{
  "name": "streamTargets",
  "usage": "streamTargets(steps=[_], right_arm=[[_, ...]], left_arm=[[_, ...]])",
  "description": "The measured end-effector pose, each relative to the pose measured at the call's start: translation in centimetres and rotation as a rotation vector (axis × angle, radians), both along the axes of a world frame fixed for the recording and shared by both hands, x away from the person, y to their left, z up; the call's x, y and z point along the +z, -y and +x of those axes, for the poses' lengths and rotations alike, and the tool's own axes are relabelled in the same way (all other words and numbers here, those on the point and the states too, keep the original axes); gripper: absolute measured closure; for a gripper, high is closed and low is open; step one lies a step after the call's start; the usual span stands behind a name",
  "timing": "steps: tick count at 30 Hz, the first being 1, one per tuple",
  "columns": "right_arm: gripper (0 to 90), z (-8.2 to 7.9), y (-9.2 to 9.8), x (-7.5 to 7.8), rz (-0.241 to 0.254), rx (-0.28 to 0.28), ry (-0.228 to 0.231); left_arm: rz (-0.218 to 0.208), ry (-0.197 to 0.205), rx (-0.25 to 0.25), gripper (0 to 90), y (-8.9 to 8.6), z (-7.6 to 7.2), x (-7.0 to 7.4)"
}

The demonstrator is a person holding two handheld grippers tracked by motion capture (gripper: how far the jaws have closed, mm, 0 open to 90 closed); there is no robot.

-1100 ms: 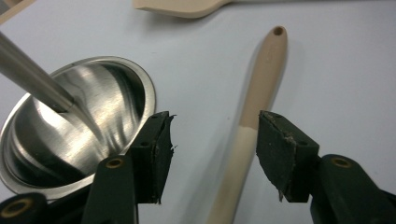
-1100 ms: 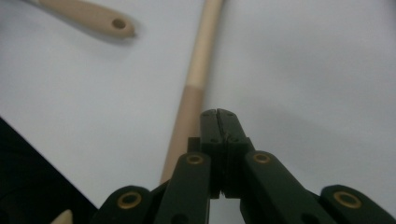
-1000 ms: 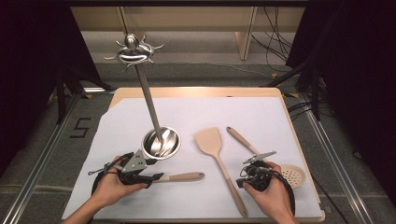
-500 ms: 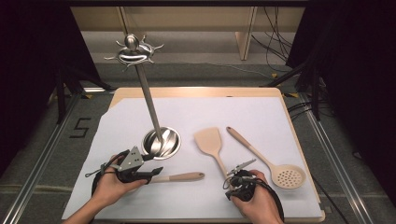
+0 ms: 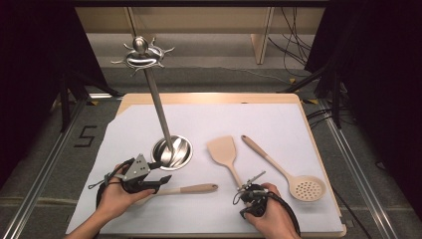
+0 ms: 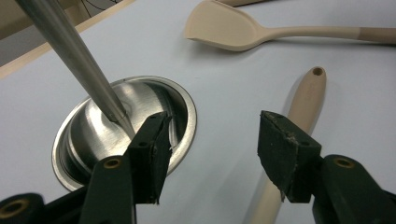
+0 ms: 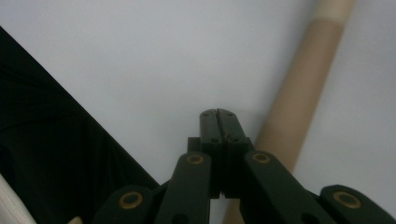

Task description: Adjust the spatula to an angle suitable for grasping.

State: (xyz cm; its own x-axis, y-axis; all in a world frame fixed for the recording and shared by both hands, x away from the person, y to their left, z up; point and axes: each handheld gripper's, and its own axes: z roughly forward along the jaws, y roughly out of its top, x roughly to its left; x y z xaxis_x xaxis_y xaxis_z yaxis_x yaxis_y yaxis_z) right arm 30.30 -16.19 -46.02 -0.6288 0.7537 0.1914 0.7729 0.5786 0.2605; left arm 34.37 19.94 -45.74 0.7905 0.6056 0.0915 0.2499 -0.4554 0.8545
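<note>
White sheet (image 5: 278,124) covers the wooden table (image 5: 209,96), dark room around it, cables on the floor at upper right of the high view.

Right gripper (image 5: 247,191) sits lower centre-right of the high view. From my end its jaws are pressed together, nothing between them; the right gripper view (image 7: 218,113) confirms it, tips closed flat over the sheet. It lies right at the handle end of the spatula (image 5: 225,152), whose tan handle (image 7: 299,88) runs up the right side of the right gripper view, just beside the closed tips. Can't tell if they touch it.

Versus a second ago: the right hand (image 5: 272,214) was further right, near the slotted spoon (image 5: 298,179); it has shifted left and slightly down in frame, so the spoon head is now uncovered. Half a second ago it was already about here.

Left gripper (image 5: 158,172) at lower left hasn't moved. Jaws spread, holding nothing. In the left gripper view (image 6: 211,142) one jaw hangs over the rim of the steel stand base (image 6: 93,135), the other over the third utensil's handle (image 6: 303,100).

Stand pole (image 5: 159,112) rises tilted in frame from the base (image 5: 181,149) to hooks (image 5: 142,52) at upper left. Spatula, spoon and third handle (image 5: 191,188) lie unchanged on the sheet.
</note>
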Motion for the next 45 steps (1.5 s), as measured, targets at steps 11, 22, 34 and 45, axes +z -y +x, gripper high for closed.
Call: streamTargets(steps=[11, 22, 34, 45], right_arm=[[90.0, 1.4, 2.4, 0.3, -0.098, -0.092, 0.045], [90.0, 4.6, 5.3, 0.5, -0.1, -0.267, 0.059], [90.0, 7.1, 6.6, 0.5, -0.03, -0.412, 0.048], [50.8, 6.9, 5.8, 3.4, -0.128, -0.02, 0.195]], left_arm=[[-0.001, 0.017, 0.004, 43.3, -0.3, 0.1, 0.1], [-0.001, 0.007, 0.0, 43.2, 0.2, -0.2, 0.1], [0.041, 0.018, -0.017, 42.7, 0.0, 0.0, 0.1], [0.014, 0.014, -0.013, 42.4, 0.2, -0.1, 0.1]])
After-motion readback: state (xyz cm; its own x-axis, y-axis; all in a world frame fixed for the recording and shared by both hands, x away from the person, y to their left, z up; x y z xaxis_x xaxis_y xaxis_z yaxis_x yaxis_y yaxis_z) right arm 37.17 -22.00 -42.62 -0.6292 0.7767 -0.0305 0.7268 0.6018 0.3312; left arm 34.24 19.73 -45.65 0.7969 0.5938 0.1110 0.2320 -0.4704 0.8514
